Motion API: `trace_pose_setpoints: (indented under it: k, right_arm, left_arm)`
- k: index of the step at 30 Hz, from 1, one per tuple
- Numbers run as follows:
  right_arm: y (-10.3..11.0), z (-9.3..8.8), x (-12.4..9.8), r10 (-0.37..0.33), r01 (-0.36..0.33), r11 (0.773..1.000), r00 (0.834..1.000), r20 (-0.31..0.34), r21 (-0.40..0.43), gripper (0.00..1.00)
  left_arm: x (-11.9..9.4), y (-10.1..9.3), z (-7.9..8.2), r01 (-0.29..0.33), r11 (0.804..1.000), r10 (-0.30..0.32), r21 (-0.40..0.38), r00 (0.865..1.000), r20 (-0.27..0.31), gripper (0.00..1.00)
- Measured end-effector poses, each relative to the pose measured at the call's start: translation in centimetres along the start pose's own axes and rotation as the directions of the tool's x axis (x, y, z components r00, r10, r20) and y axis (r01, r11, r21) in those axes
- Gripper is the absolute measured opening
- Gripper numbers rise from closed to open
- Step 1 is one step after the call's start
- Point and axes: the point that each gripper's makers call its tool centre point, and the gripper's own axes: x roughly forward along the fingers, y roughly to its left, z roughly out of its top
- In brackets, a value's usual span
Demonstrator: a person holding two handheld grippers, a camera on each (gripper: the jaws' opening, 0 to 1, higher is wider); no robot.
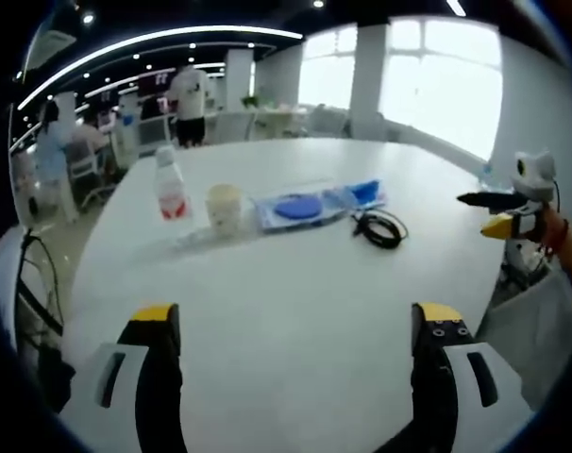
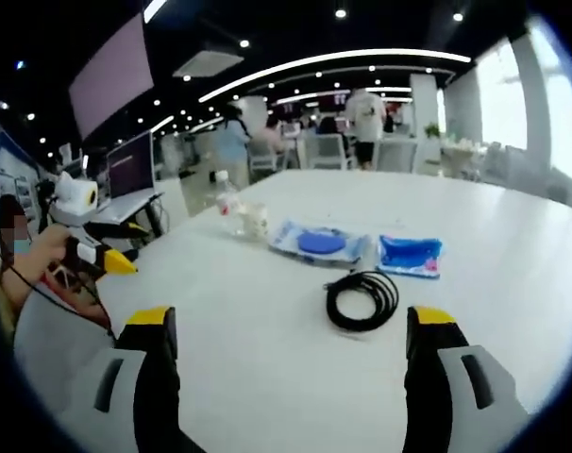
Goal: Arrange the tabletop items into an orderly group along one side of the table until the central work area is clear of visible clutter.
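a: where does everything sit right now?

b: take the cable coil [image 2: 361,300] as the marker. on the white bench [image 1: 295,311] the blue pouch [image 2: 410,255] lies just beside the coil, the clear packet with the blue disc [image 2: 322,243] is near it on the far side, and the paper cup [image 1: 224,208] and water bottle [image 1: 171,189] stand together beyond that packet. the things run in a loose line across the middle, nothing is at an edge yet.

a: and the tools?

b: the left hand-held gripper [image 1: 295,326] has its jaws wide apart and holds nothing; it hangs over bare bench, well short of the coil. the right hand-held gripper [image 2: 291,330] is also spread apart and empty, with the coil near, between its jaws and a little ahead.

a: what could go wrong from here?

b: i'd judge the coil is the tricky one. it's loose loops, so a pinch on one strand may let the rest unwind and drag across the bench. if it trails, it could catch the blue pouch next to it. the bottle is tall and narrow, so a sideways nudge could tip it into the cup. the clear packet lies flat and may slip out of the jaws rather than lift.
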Motion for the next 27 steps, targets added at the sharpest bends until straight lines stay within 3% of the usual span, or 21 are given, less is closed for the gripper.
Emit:
trace_pose_setpoints:
  k: [8,15,27]
  right_arm:
    - [-0.7,-0.7,-0.5,-0.038,0.038,0.999,0.999,0.010,0.012,1.00]
    - [-1.1,-1.6,-0.4,-0.070,0.069,0.997,0.997,-0.028,-0.021,1.00]
    - [-1.2,-2.3,-0.3,-0.070,0.070,0.998,0.996,-0.056,-0.012,1.00]
  left_arm:
    - [-0.1,0.0,0.3,-0.010,1.000,0.010,0.007,1.000,0.016,0.99]
    - [0.2,0.0,-0.2,-0.011,1.000,0.011,0.000,1.000,0.010,0.99]
    - [0.2,0.2,-0.1,-0.013,1.000,0.013,-0.001,1.000,0.012,0.99]
